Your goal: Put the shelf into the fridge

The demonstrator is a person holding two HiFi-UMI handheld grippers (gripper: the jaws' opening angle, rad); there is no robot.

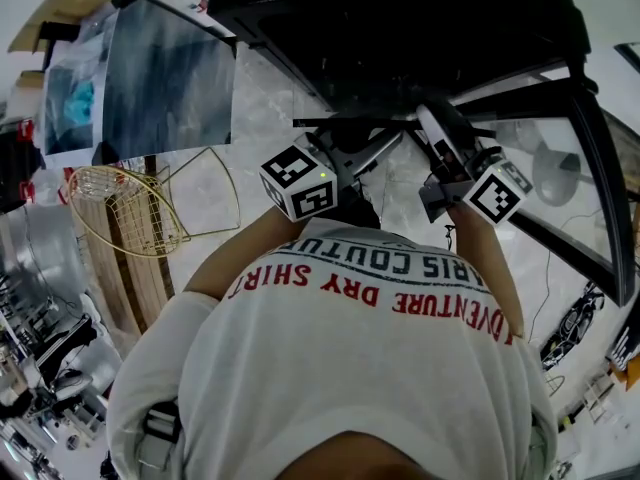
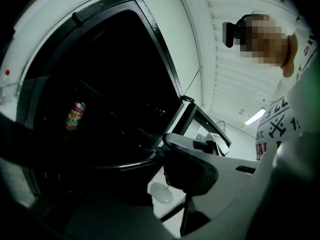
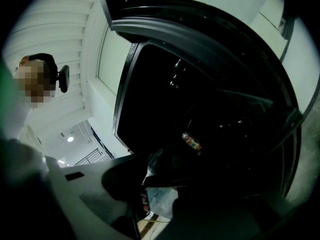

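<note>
The left gripper [image 2: 155,176] is clenched on the dark rim of the black-framed glass shelf [image 1: 602,158]. The right gripper [image 3: 167,194] grasps the same rim from the other side. In the head view each gripper shows a white cube with black square markers, 1 at centre left [image 1: 300,180] and 1 at centre right [image 1: 497,193]. The shelf is at centre right of that view, its near part between the 2 grippers and its far edge at the mouth of the dark open fridge [image 1: 400,18], which fills the top. A small red can [image 2: 75,115] with a green and yellow label stands inside the fridge, its print too small to read.

Across the bottom of the head view is the person's white T-shirt [image 1: 330,368]. It reads upside down, "DRY SHIRT" in red and "COUTU" in black, with the rest cut off. At left a gold wire basket [image 1: 125,208] sits over a pale wooden board [image 1: 140,278], below a grey-blue panel [image 1: 165,78].
</note>
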